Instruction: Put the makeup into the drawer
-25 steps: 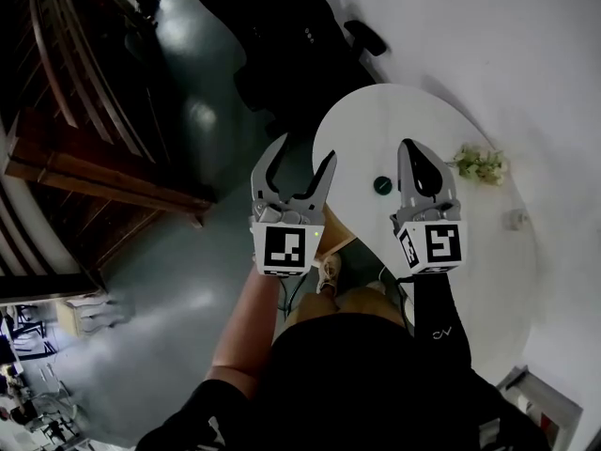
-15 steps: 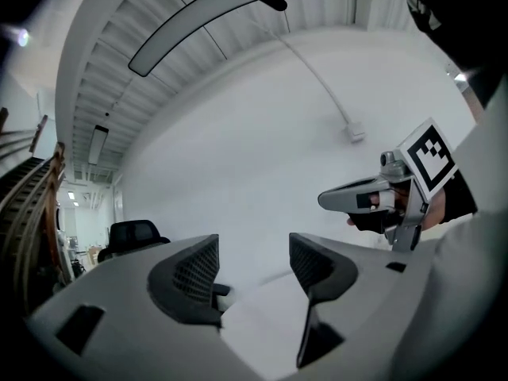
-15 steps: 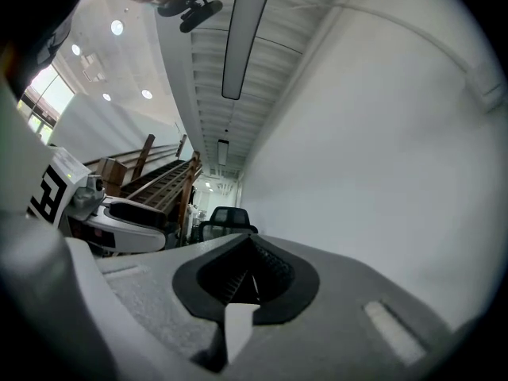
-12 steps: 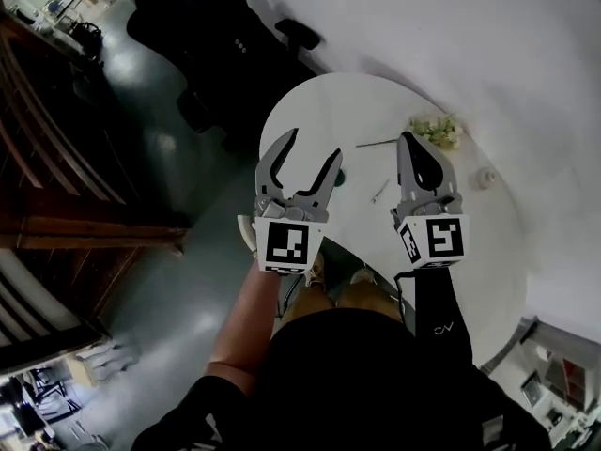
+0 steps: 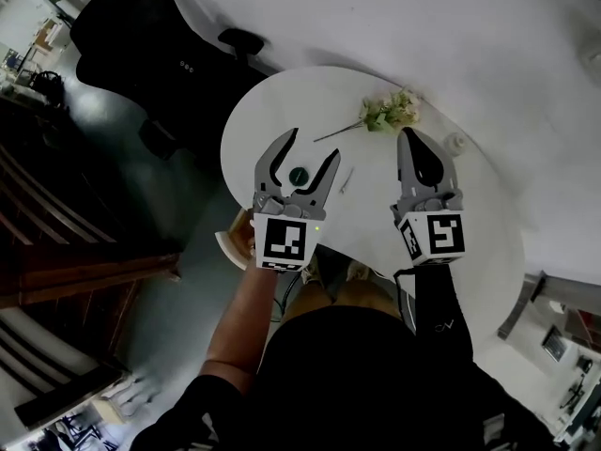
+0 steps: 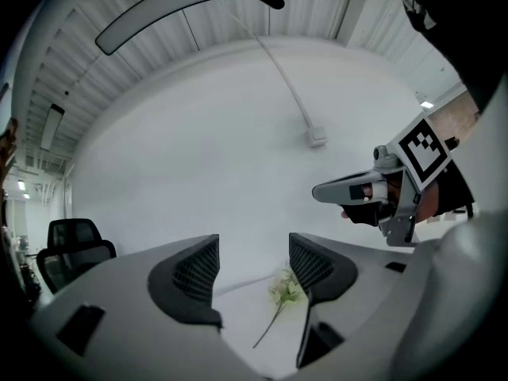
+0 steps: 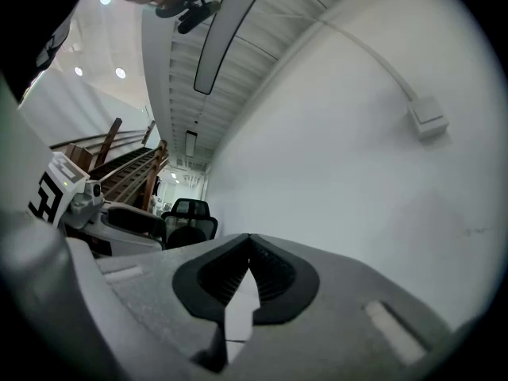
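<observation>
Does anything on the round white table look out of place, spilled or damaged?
Only the pale green flower sprig: it lies loose and flat near the far edge of the round white table, in no vase. Nothing looks spilled or broken.

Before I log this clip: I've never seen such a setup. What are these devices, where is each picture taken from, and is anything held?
A person holds a two-jaw gripper in each hand; there is no robot arm. The downward picture comes from a camera on the person's head, the other two from cameras riding on the grippers. Below is a round white table with a flower, a small dark round thing, a thin stick and a small white thing. The left gripper is open, the right gripper shut. Both hold nothing.
</observation>
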Available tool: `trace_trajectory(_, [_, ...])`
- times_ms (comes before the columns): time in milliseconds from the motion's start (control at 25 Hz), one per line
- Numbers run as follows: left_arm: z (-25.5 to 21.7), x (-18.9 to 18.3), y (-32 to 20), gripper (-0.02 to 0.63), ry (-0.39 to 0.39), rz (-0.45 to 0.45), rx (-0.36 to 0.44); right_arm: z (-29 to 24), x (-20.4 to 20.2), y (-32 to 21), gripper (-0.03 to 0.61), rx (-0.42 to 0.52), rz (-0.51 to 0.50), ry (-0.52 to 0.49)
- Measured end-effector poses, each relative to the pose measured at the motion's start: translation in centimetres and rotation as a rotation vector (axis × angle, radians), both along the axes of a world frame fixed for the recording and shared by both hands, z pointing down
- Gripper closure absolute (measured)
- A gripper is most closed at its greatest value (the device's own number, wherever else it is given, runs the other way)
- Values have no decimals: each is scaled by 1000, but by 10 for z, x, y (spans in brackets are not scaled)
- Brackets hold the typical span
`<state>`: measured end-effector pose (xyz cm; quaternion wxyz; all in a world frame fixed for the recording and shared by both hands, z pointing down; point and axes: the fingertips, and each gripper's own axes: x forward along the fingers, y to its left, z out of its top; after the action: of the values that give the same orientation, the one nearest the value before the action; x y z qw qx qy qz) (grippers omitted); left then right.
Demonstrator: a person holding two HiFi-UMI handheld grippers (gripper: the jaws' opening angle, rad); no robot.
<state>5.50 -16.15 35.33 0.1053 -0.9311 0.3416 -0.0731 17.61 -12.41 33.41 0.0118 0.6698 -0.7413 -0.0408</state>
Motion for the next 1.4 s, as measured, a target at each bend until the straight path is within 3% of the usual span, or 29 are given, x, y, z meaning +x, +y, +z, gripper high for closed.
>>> trace_trajectory(120, [39,16,-2,342,-44,42,-122,1,6,5,574,-1,22,-8])
trace_trajectory(320, [143,37,6,382,-214,86,-341,3,19,16,575,-18,42,14])
trace_trajectory(440, [195,47,18,393,-305,112,-436,10,30,25,574,-37,71,3])
trace_trajectory(600, [245,61,26,393,-355,114,-543,21,44,33,574,-60,107,-19])
trace_trajectory(760, [286,65,32,393,-447,119,-600,28,52,37,574,-77,122,-17])
trace_trajectory(1000, [320,61,36,393,-499,98,-691,35,51,37,574,-97,106,-32])
trace_trajectory(1320, [332,55,35,393,-524,95,-701,33,51,29,574,-93,79,-25])
trace_trajectory(1360, [332,56,36,406,-526,105,-698,34,52,28,574,-93,80,-30])
trace_trajectory(1400, [331,57,38,502,-533,119,-691,35,52,27,574,-95,77,-33])
